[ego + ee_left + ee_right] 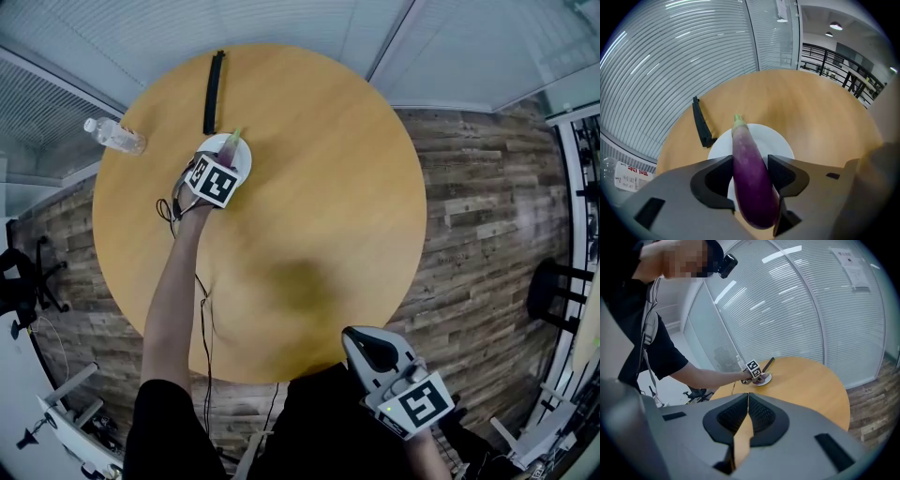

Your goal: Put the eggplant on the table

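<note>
A long purple eggplant (750, 173) with a green stem lies on a small white plate (780, 143) at the far left of the round wooden table (309, 206). My left gripper (225, 164) points steeply down over the plate and stands open, its jaws straddling the eggplant close to both sides. In the head view only the eggplant's stem end (234, 139) shows past the marker cube. My right gripper (354, 339) hovers at the table's near edge, shut and holding nothing. The right gripper view shows the plate (765, 379) far off beside the left hand.
A black strip (215, 92) lies just beyond the plate near the table's far edge. A clear plastic bottle (114, 136) lies on its side at the far left rim. Glass walls with blinds stand behind the table. Wood-look floor surrounds it.
</note>
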Action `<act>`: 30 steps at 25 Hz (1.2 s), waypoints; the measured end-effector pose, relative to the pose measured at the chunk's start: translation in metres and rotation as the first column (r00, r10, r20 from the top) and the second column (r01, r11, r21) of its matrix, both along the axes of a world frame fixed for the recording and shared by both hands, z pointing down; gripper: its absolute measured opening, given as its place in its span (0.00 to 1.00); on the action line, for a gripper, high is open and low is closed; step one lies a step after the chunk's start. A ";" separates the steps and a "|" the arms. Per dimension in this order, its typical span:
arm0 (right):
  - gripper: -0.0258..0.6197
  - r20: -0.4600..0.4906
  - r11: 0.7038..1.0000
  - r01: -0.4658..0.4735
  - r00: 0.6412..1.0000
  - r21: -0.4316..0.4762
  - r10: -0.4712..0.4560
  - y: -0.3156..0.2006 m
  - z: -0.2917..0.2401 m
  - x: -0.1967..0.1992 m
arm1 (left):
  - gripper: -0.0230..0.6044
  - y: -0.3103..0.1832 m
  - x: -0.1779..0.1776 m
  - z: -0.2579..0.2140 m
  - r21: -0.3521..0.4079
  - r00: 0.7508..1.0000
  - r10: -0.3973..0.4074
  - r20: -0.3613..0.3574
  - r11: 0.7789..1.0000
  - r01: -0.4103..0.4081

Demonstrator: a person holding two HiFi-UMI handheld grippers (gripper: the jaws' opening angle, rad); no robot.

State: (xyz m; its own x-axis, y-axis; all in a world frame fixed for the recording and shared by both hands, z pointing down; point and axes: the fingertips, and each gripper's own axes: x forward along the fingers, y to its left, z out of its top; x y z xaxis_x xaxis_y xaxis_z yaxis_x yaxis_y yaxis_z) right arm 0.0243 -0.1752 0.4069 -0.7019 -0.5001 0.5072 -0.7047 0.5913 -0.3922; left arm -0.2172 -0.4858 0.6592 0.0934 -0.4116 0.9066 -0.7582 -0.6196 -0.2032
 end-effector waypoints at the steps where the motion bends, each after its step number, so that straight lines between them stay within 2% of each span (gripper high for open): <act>1: 0.07 0.002 1.000 0.000 1.000 -0.001 0.000 0.001 0.000 -0.001 | 0.42 0.000 0.000 0.000 -0.002 1.000 0.001 -0.007 1.000 -0.001; 6: 0.07 0.003 1.000 -0.002 1.000 -0.008 0.002 0.004 0.001 -0.003 | 0.42 0.000 -0.003 0.000 -0.011 0.999 -0.006 -0.034 1.000 0.005; 15: 0.07 0.007 1.000 -0.011 1.000 -0.005 0.011 0.005 0.000 0.001 | 0.51 -0.003 -0.005 -0.001 0.016 1.000 -0.002 -0.010 1.000 0.002; 18: 0.07 0.006 1.000 -0.012 1.000 -0.002 0.012 0.006 0.000 0.001 | 0.53 -0.002 -0.007 -0.001 0.010 0.999 -0.031 -0.043 0.999 0.032; 21: 0.07 0.004 1.000 -0.017 1.000 -0.001 0.017 0.008 0.000 0.001 | 0.53 -0.003 -0.008 -0.002 0.012 0.996 -0.046 -0.071 0.999 0.047; 30: 0.07 0.005 1.000 -0.025 1.000 0.008 0.025 0.009 -0.003 0.002 | 0.53 -0.004 -0.012 -0.011 0.018 0.996 -0.065 -0.068 0.998 0.067</act>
